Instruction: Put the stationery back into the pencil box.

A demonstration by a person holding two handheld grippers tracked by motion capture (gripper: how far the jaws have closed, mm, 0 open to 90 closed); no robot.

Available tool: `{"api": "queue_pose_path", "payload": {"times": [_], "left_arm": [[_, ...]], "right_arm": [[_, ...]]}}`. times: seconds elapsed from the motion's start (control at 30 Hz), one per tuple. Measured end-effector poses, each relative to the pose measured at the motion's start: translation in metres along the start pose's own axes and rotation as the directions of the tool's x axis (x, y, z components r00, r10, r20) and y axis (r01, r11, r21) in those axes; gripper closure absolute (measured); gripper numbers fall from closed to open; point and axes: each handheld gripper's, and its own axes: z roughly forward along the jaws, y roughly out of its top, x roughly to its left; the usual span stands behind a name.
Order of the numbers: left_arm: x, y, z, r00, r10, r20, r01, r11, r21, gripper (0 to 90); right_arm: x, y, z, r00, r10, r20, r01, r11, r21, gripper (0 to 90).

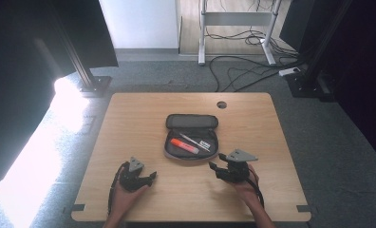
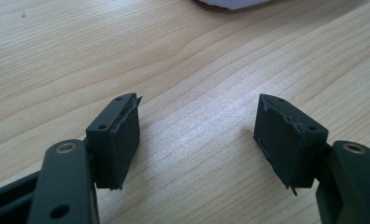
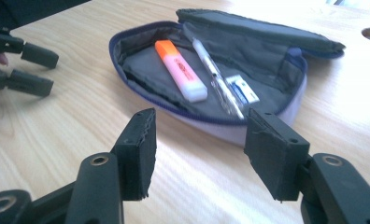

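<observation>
While both of our hands sit low at the near edge of the wooden surface (image 1: 129, 109), we have the left claw (image 1: 152, 176) in the left hand (image 1: 124, 194), resting just above the wood with its jaws spread wide and nothing between them. From the left gripper view there is only bare wood grain between the two black pads (image 2: 120, 140), and a pale edge of something peeks in at the top, too cropped to name.

Over on the other side, the right claw (image 1: 214, 167) in the right hand (image 1: 245, 187) points toward the middle of the surface, jaws apart and empty. In the right gripper view its pads (image 3: 138, 149) frame the near rim of the pencil case (image 3: 267, 126) just ahead, not touching it.

A little farther out lies that pencil case (image 1: 168, 151), unzipped and lying flat with its lid folded back away from us. Inside, we spot an orange highlighter (image 3: 181, 70) lying to the left, a clear pen (image 3: 216, 77) just beside it, and a small white-and-blue block that looks like an eraser (image 3: 244, 91) by the pen's near end.

Beyond the case there is a round cable hole (image 1: 221, 104) near the far edge of the surface. Past that, on the grey floor, cables (image 1: 243, 71) trail around the legs of a white frame (image 1: 202, 33).
</observation>
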Motion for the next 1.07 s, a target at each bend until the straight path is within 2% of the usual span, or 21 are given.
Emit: {"api": "queue_pose_path", "payload": {"times": [0.27,0.57,0.8,1.07], "left_arm": [[0.0,0.0,0.0,1.0,-0.001,0.001,0.001,1.0,-0.001,31.6],[0.0,0.0,0.0,1.0,0.0,0.001,0.0,1.0,0.0,31.6],[0.0,0.0,0.0,1.0,0.0,0.0,0.0,1.0,0.0,31.6],[0.0,0.0,0.0,1.0,0.0,0.0,0.0,1.0,-0.001,31.6]], "right_arm": [[-0.005,-0.021,-0.019,0.9996,0.002,0.026,-0.003,1.0,0.019,42.9],[-0.018,-0.045,-0.03,0.9971,0.058,0.05,-0.06,0.998,0.033,42.4],[-0.022,-0.052,-0.031,0.9954,0.071,0.064,-0.074,0.996,0.042,42.3],[-0.023,-0.053,-0.03,0.9956,0.065,0.067,-0.069,0.996,0.055,41.4]]}}
